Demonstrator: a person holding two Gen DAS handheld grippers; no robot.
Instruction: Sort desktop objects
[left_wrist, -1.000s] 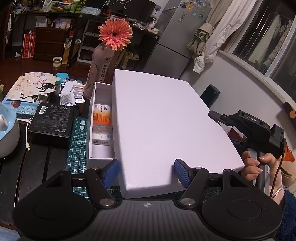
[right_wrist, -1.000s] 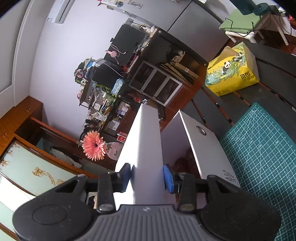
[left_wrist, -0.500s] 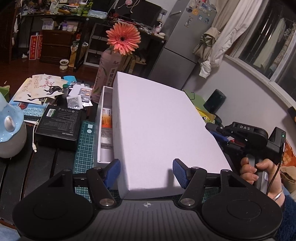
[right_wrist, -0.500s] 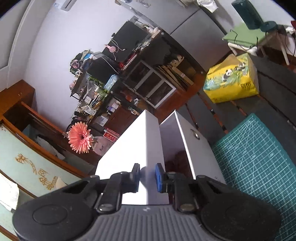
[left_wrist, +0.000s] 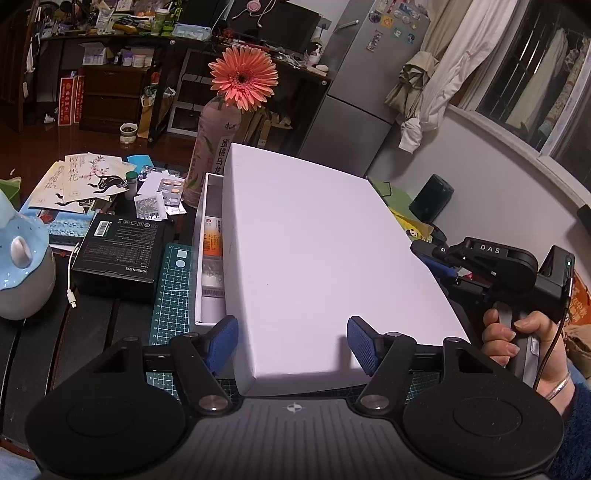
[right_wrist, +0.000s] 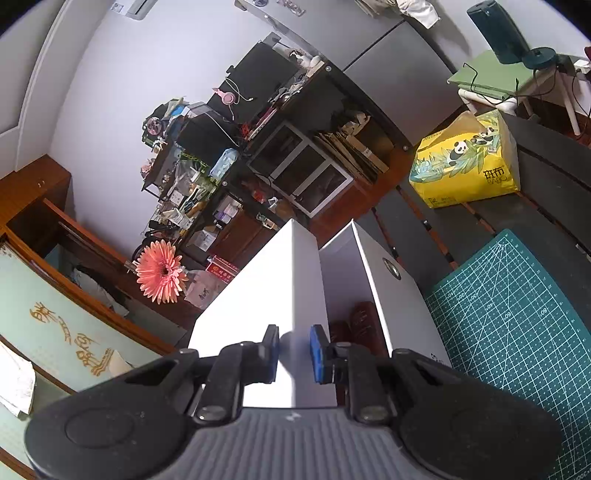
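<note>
Lid half over white box; medicine packs inside.

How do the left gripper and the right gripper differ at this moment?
The left gripper is open wide, with fingers on both sides of the white lid's near end; the right gripper is closed on the lid's edge. Unlike the left, the right views the white box from the side. Both have blue pads.

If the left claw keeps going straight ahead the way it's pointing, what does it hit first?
Likely the white lid: its near end sits between the open left claw fingers, directly ahead, though depth is hard to judge.
</note>
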